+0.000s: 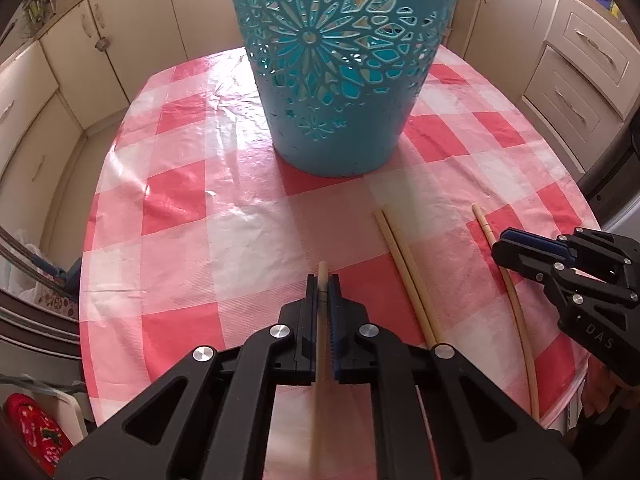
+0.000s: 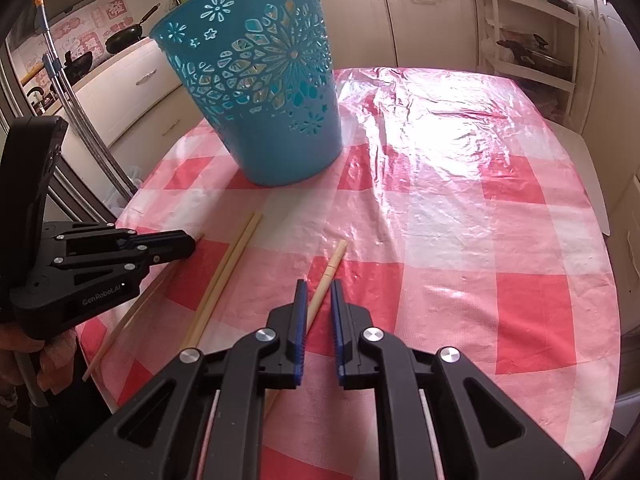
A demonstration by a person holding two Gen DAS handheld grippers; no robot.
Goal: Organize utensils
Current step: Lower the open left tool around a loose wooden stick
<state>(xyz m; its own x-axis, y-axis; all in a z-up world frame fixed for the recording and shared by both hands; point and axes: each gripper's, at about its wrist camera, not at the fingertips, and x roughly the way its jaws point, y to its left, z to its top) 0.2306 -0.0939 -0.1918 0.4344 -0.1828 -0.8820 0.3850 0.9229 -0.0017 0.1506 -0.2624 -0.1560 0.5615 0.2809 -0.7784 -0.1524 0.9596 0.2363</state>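
- Chopsticks are lying on a round table covered in a pink-and-white checked plastic cloth, with kitchen cabinets all around.
- Left gripper is pinching one chopstick between its closed fingers, the stick running lengthwise back toward the camera (its tip is poking just past the pads).
- Right gripper is sitting with its jaws partly open, straddling a single chopstick that is lying on the cloth; the pads are not touching it.
- A pair of chopsticks is lying side by side, touching, between the two grippers.
- A teal plastic basket with cut-out flower patterns is standing upright on the table beyond the chopsticks, well apart from both grippers.
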